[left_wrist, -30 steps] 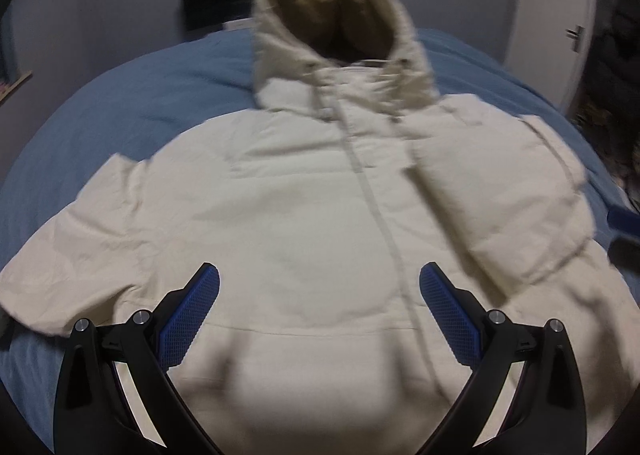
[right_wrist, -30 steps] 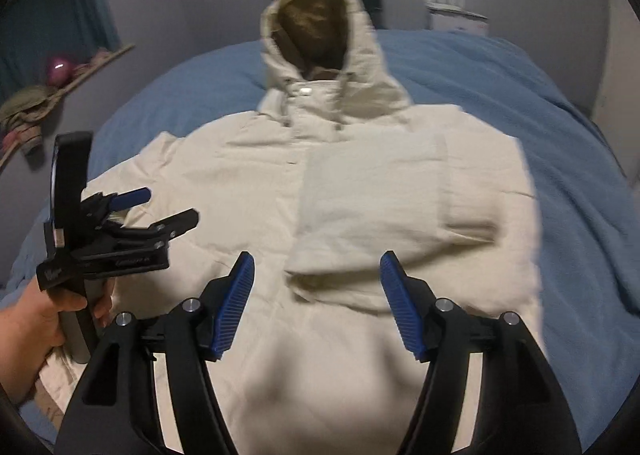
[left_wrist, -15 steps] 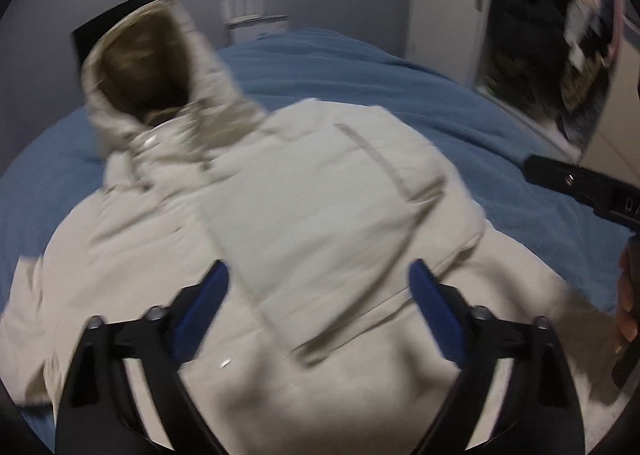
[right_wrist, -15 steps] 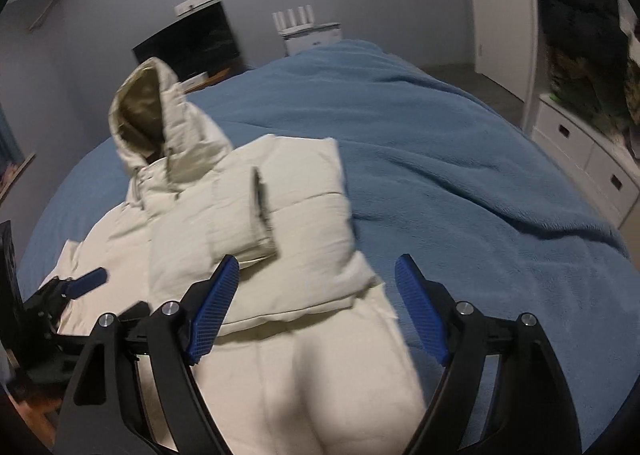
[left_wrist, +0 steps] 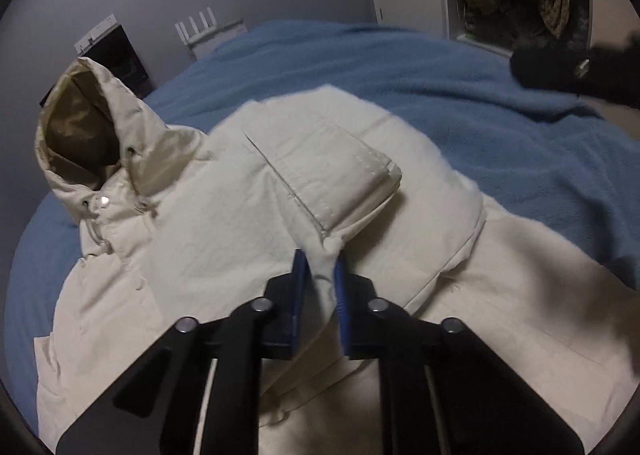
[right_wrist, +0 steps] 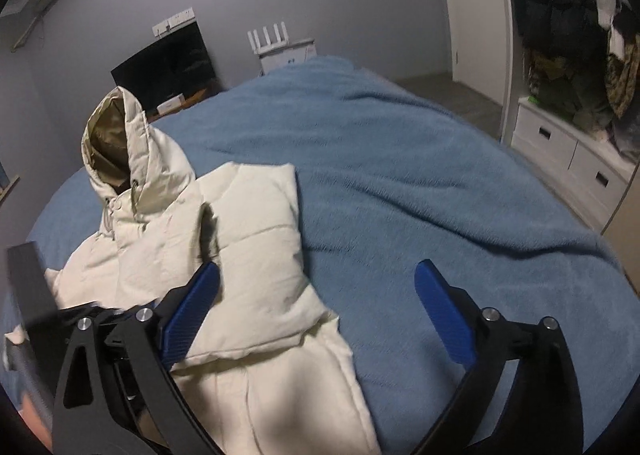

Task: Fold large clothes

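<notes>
A cream hooded jacket (left_wrist: 224, 239) lies front-up on a blue blanket (left_wrist: 460, 103), its hood (left_wrist: 80, 135) at the far left. One sleeve (left_wrist: 328, 175) is folded across the chest. My left gripper (left_wrist: 320, 275) is shut on a pinch of cream fabric at that sleeve's near end. The right gripper (left_wrist: 576, 71) shows as a dark blur at the upper right. In the right wrist view the right gripper (right_wrist: 318, 311) hovers over the jacket (right_wrist: 256, 239) at its right edge. Its jaws are opening, pads touching nothing, with jacket edge and blanket (right_wrist: 420, 183) below.
Beyond the bed stand a dark screen (right_wrist: 164, 63) and a white router (right_wrist: 276, 43) against the grey wall. A white door (right_wrist: 472, 3), an open wardrobe with hung clothes (right_wrist: 568, 35) and white drawers (right_wrist: 568, 151) are at the right. Blue blanket stretches right of the jacket.
The left gripper travelled right across the jacket and shut on the folded sleeve's near end. The right gripper swung right to the jacket's edge and its jaws widened.
</notes>
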